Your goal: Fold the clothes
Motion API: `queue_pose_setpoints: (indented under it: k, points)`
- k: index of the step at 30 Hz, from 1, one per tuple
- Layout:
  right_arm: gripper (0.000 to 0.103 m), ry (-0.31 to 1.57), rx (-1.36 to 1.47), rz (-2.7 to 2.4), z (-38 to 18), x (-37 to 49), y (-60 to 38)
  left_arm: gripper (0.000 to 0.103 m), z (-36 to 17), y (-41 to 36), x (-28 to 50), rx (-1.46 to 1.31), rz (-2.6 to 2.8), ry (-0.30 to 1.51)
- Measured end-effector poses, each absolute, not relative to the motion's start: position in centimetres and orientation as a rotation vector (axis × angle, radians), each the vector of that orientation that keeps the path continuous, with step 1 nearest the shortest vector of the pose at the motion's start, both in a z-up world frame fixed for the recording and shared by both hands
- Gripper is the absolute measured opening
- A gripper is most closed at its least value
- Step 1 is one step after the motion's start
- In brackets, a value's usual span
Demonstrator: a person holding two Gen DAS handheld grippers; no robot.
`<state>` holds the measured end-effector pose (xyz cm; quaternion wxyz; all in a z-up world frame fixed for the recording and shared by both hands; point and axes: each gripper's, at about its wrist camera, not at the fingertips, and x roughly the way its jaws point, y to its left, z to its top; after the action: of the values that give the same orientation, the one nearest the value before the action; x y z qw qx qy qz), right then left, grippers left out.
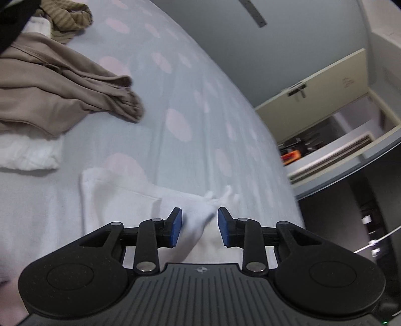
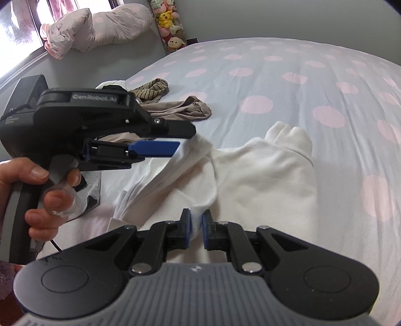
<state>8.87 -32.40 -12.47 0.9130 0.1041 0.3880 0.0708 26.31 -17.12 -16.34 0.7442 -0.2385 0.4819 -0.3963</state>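
A white fleece garment (image 2: 263, 175) lies spread on the polka-dot bed (image 2: 288, 82), one cuffed sleeve pointing away. My right gripper (image 2: 196, 223) is shut on a raised fold of this white garment near its middle. My left gripper (image 1: 199, 223) is open, its blue pads either side of a ridge of the white garment (image 1: 120, 200) without pinching it. In the right wrist view the left gripper (image 2: 186, 140) hovers over the garment's left part, held by a hand.
A tan garment (image 1: 57, 95), a striped brown one (image 1: 70, 17) and folded white cloth (image 1: 27, 153) lie on the bed's far left. The bed edge drops off at right beside an open cabinet (image 1: 325, 120). A pink duvet (image 2: 95, 27) and plush toys (image 2: 170, 20) sit beyond the bed.
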Motion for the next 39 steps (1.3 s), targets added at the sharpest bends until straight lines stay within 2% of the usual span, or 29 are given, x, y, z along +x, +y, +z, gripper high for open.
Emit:
queue_pose_setpoints:
  k: [9,10,11,13,15,24,33,39]
  points:
    - [0.011,0.798,0.218,0.145,-12.5,9.0,-32.3,0.028,-16.2,-17.0,26.0,-0.405,-0.828,1.048]
    - [0.011,0.797,0.218,0.145,-12.5,9.0,-32.3,0.025,-16.3,-17.1,25.9,-0.385,-0.824,1.045]
    - [0.011,0.794,0.218,0.145,-12.5,9.0,-32.2,0.016,-16.1,-17.1,25.8,-0.369,-0.816,1.035]
    - [0.011,0.788,0.218,0.148,-12.4,8.9,-32.2,0.008,-15.7,-16.9,25.7,-0.338,-0.805,1.01]
    - [0.011,0.784,0.216,0.151,-12.3,9.0,-32.1,0.005,-15.2,-16.7,25.5,-0.307,-0.782,0.974]
    - [0.01,0.744,0.237,0.179,-11.3,9.2,-31.7,0.003,-13.6,-16.1,24.9,-0.143,-0.683,0.871]
    - [0.008,0.741,0.479,0.321,-10.2,12.0,-31.2,0.003,-15.1,-15.0,26.0,-0.184,-0.617,0.962]
    - [0.008,0.781,0.539,0.348,-11.3,14.1,-29.4,0.015,-14.2,-13.6,26.1,-0.266,-0.602,0.942]
